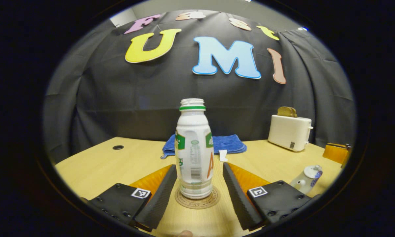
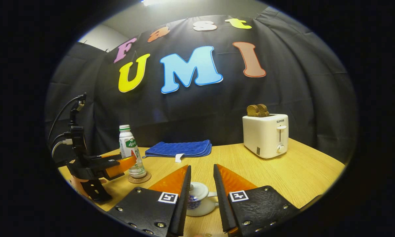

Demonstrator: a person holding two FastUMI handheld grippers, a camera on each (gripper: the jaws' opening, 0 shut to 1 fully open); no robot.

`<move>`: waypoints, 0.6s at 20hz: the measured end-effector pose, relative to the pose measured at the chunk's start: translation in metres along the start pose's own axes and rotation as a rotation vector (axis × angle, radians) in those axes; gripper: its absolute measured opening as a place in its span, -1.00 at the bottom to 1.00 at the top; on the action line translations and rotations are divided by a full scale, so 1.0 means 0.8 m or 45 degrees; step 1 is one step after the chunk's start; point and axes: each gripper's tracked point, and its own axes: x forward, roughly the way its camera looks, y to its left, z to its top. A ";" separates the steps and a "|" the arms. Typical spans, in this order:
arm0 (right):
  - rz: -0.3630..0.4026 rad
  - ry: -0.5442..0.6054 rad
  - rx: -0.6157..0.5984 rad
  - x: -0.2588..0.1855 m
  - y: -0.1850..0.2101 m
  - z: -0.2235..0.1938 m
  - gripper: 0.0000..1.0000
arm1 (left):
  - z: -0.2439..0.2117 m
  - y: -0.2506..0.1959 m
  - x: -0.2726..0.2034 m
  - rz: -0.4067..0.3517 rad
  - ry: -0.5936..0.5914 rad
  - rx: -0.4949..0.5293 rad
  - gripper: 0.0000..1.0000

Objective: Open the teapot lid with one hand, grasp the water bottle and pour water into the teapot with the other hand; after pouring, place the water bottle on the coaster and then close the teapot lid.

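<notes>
A white bottle with a green neck ring and no cap stands upright on a round coaster. My left gripper is open, one finger on each side of the bottle with small gaps. In the right gripper view the bottle, the coaster and the left gripper sit at the left. A small white teapot with blue pattern has its lid on. My right gripper is open, fingers straddling the lid. The teapot also stands low at the right in the left gripper view.
A white toaster with toast in its slots stands at the back right of the wooden table. A folded blue towel lies at the back centre. A cable hole is in the tabletop at the left.
</notes>
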 end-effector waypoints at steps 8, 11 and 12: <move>-0.012 -0.020 0.070 -0.003 -0.009 0.009 -0.15 | -0.003 -0.015 -0.039 0.010 -0.020 -0.007 0.87; -0.024 -0.035 0.090 -0.007 -0.011 0.013 -0.15 | -0.003 -0.022 -0.068 0.002 -0.043 -0.027 0.93; -0.037 -0.034 0.095 -0.008 -0.013 0.013 -0.15 | -0.004 -0.027 -0.076 -0.009 -0.037 -0.050 0.93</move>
